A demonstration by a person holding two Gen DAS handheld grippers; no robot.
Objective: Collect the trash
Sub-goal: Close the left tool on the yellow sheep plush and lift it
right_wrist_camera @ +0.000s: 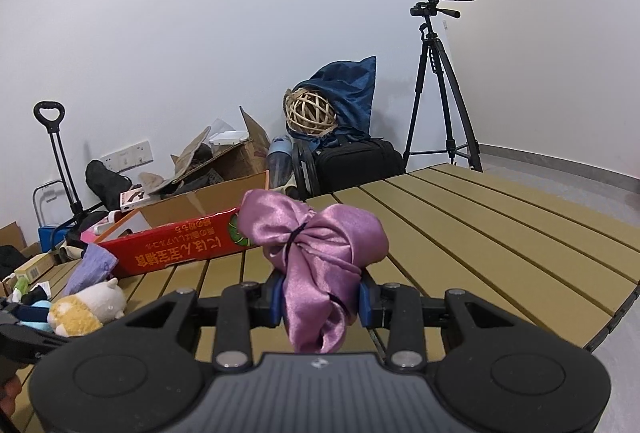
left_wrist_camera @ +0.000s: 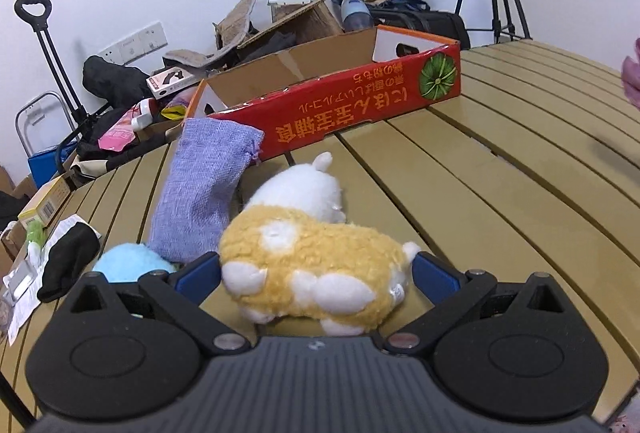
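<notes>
the right gripper (right_wrist_camera: 320, 303) pinches a shiny purple satin pouch (right_wrist_camera: 316, 245), the left gripper (left_wrist_camera: 316, 273) straddles, spread, a yellow-and-white plush sheep (left_wrist_camera: 308, 257), so next probably dropping the pouch into the red cardboard box (right_wrist_camera: 176, 245).

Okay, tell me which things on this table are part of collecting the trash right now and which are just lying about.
Part of the job:
- pink satin pouch, clamped in the right gripper
- plush toy, between the left gripper's fingers
- red box, the likely bin

Lying about:
- purple cloth bag
- blue plush
- black cloth
- tripod
</notes>
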